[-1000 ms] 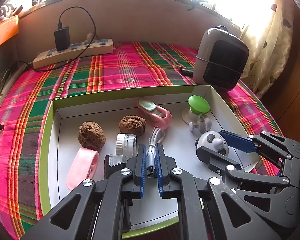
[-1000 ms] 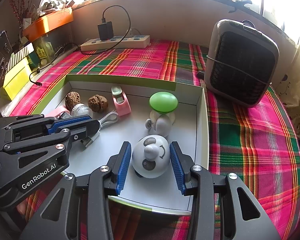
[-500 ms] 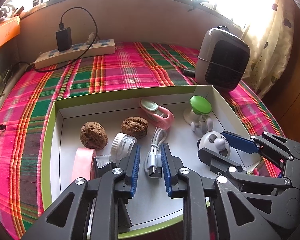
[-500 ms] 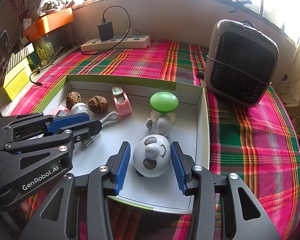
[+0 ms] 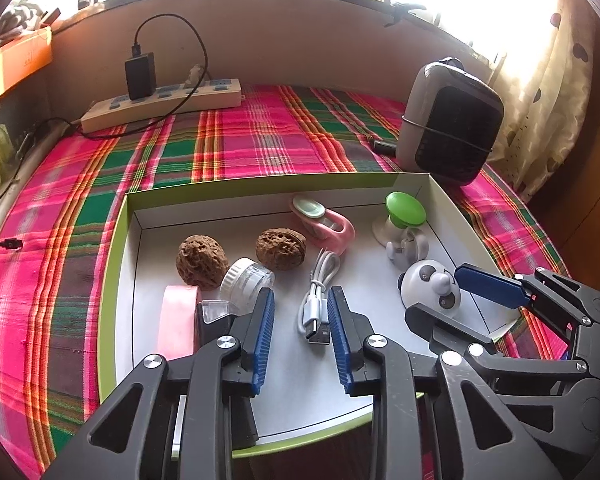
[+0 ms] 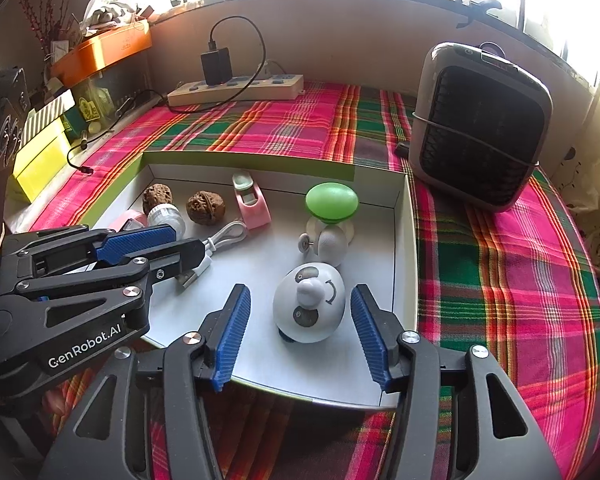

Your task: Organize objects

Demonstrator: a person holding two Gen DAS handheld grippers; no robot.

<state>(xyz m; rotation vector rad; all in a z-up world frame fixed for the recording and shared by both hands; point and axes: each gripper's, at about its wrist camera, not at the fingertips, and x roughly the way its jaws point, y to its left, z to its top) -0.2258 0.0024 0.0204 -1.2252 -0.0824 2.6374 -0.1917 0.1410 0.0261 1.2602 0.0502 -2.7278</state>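
Note:
A white box with a green rim [image 5: 112, 264] [image 6: 404, 248] lies on the plaid cloth and holds several small things. My left gripper [image 5: 300, 312] is open, its fingers on either side of a coiled white USB cable [image 5: 318, 300] [image 6: 220, 240] that lies on the box floor. My right gripper [image 6: 300, 312] is open around a white panda-face toy [image 6: 310, 302] [image 5: 430, 286], not touching it. Two walnuts [image 5: 200, 260] [image 5: 280, 248], a small clear jar [image 5: 246, 280], a pink tape roll [image 5: 178, 320], a pink tape dispenser [image 5: 326, 226] and a green-capped white toy [image 6: 330, 208] also lie in the box.
A grey space heater [image 6: 480, 128] stands beyond the box at the right. A power strip with a black charger [image 6: 236, 88] lies at the back wall. Yellow boxes [image 6: 40, 156] and an orange tray [image 6: 100, 52] stand at the far left.
My left gripper opened and let go of the USB cable, which now lies on the box floor. My right gripper opened wider around the panda toy.

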